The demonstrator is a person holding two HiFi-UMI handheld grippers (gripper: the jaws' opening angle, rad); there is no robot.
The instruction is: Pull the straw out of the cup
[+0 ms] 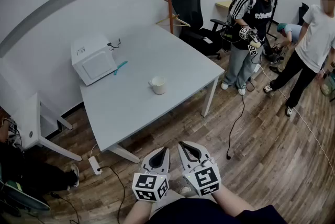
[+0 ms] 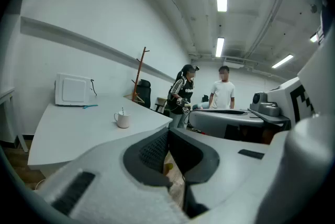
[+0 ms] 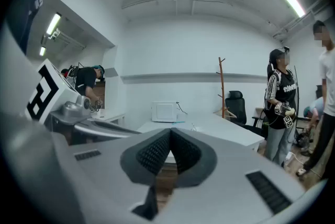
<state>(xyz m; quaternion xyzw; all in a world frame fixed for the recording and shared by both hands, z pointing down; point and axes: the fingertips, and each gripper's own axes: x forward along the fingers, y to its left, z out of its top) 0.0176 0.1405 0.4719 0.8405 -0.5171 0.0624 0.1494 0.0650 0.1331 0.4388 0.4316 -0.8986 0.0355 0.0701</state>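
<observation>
My left gripper and right gripper are closed, empty; pulling the straw unbraced could topple the far cup

White handled cup stands upright on the grey table, thin straw inside.

A: What is the tabletop like?
B: Smooth, matt, pale grey, laminate-looking. The cup on it is white with a slight gloss, like ceramic.
A: And the floor at its three o'clock?
B: Brown wood-look planks with a low sheen.
A: The left hand-held gripper and right hand-held gripper?
B: Matt light-grey plastic shells. The pads are dark, finely ribbed and rubbery.
</observation>
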